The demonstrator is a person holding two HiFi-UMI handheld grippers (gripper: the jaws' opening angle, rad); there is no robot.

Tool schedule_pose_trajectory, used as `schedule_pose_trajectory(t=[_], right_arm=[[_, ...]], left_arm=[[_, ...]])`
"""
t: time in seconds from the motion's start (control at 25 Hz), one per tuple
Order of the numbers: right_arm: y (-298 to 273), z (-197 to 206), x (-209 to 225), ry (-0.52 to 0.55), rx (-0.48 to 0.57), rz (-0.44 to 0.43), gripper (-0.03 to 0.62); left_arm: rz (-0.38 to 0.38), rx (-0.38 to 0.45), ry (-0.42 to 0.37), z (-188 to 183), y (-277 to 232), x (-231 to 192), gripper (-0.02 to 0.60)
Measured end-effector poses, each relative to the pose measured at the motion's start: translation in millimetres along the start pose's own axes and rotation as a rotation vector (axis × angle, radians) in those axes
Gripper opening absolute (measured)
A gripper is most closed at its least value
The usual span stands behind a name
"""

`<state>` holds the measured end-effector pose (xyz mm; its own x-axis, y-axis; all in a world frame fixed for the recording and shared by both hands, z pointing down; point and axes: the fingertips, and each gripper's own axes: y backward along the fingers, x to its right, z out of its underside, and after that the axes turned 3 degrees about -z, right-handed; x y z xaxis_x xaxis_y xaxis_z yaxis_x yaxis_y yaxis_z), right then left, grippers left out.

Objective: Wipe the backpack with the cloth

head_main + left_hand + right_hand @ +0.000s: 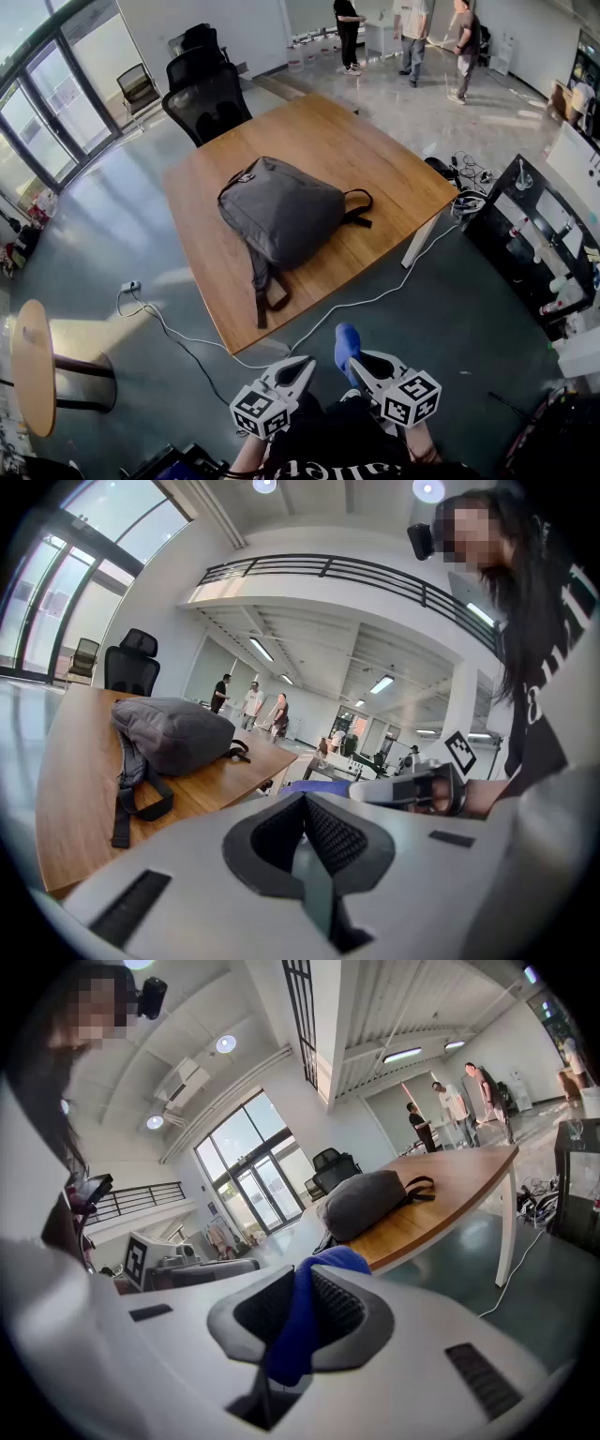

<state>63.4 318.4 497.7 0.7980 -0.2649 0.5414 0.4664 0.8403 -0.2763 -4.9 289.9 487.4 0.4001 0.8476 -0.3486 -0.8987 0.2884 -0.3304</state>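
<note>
A grey backpack [281, 220] lies flat on the wooden table [375, 159], its straps trailing toward the near edge. Both grippers are held low, close to the person's body and well short of the table. My right gripper [361, 364] is shut on a blue cloth [347, 345], which bulges out between its pads [300, 1321]. My left gripper [298, 370] is shut with nothing in it, its pads meeting at the tip [305, 803]. From the left gripper view the backpack [173, 733] is ahead to the left. From the right gripper view the backpack [370, 1202] is ahead on the table.
Black office chairs [208, 98] stand at the table's far side. A small round table [33, 366] is at the left, and a cable [178, 333] runs over the floor by the near corner. A black cabinet with bottles [544, 244] stands right. People [412, 37] stand far behind.
</note>
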Motion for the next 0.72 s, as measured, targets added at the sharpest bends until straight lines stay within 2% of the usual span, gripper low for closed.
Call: schedule_pose_trajectory(t=[0.2,0.4,0.72], right_arm=[[-23,-8,16,0.010,-0.044,-0.020,0.063],[-55,-24,15,0.038,-0.067,-0.051,0.063],[-115,-64,19,0.091,-0.094,-0.062,0.063]], left_arm=[[-0.043,0.004,0.014,-8,-6,-19,0.002],[-0.086,0.009,0.046,-15,-9,-57,0.002],[-0.019,0.055,0.025,-72,-50,-120,0.002]])
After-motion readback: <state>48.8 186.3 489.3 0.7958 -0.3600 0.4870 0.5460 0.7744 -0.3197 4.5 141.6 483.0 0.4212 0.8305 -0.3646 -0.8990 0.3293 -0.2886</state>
